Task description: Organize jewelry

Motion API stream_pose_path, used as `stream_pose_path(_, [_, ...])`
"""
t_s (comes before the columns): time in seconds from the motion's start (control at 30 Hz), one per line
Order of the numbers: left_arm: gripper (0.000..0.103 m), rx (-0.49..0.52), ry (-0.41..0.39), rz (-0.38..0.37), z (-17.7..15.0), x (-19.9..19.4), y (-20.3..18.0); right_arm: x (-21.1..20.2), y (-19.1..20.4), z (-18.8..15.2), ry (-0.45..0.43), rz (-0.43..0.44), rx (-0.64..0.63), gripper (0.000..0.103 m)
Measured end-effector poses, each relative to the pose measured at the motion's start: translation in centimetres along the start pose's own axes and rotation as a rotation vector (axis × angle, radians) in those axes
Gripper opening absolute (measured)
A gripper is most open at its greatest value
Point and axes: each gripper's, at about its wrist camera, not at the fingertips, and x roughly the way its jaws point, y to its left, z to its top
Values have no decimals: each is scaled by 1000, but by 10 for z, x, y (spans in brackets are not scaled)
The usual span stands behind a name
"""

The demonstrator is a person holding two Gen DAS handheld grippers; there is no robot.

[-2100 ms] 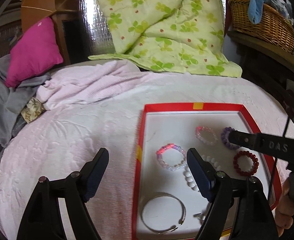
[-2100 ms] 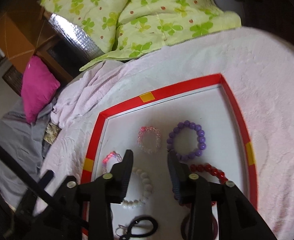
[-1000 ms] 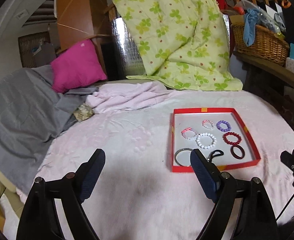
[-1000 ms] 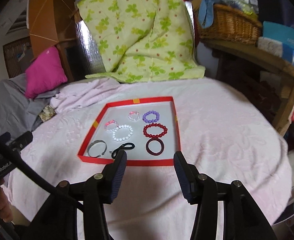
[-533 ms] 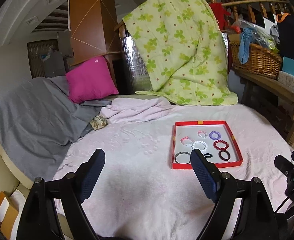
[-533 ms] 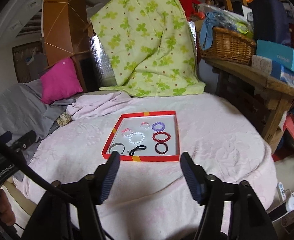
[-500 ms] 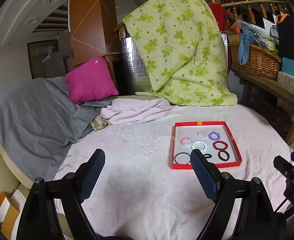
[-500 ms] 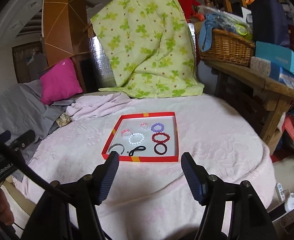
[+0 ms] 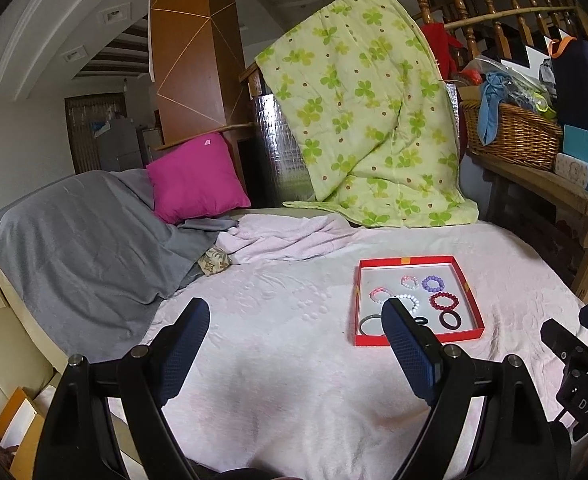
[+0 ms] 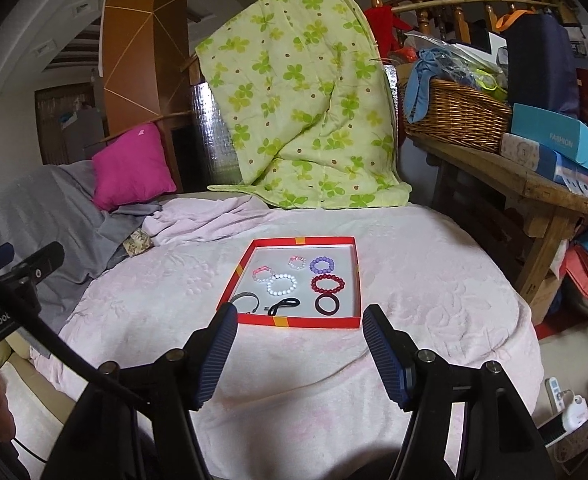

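Observation:
A red-rimmed tray lies on the pink bedspread. It holds several bracelets: purple beads, red beads, white beads, a pink one, a dark ring, a grey bangle and a black loop. My left gripper is open and empty, well back from the tray and to its left. My right gripper is open and empty, back from the tray's near edge.
A green floral quilt hangs behind the bed. A pink cushion and grey blanket lie at the left. A wooden bench with a wicker basket and boxes stands at the right.
Both grippers have pulled far back from the tray, which now looks small. The right gripper's jaws have opened wider. The bracelets have not moved.

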Motion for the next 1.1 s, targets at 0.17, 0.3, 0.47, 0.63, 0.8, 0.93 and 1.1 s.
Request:
stream_pose_path(0.17, [88,-3,1,1,0,-1,0,2,4,0,2,3,2,69])
stream_pose_path(0.3, [88,-2,0,1,0,-1,0,3,5,-1,5,4,5,69])
stream_pose_path(0.47, [88,2,-1,-2,0,-2,1,5,5,-1,11,5,7,69])
stream_pose_path(0.63, [88,11,0,-6,0,-4,4,6,6,-3,14,10,4,69])
stream_pose_path(0.8, [88,9,2,-11,1,-2,5,9,8,-5,21,13,7,69])
stream_pose_path(0.93, [88,9,3,-12,0,-3,5,9,10,-6,23,14,8,69])
stream_pose_path(1.1, [88,13,6,-11,-1,-3,4,11,10,-7,27,12,9,69])
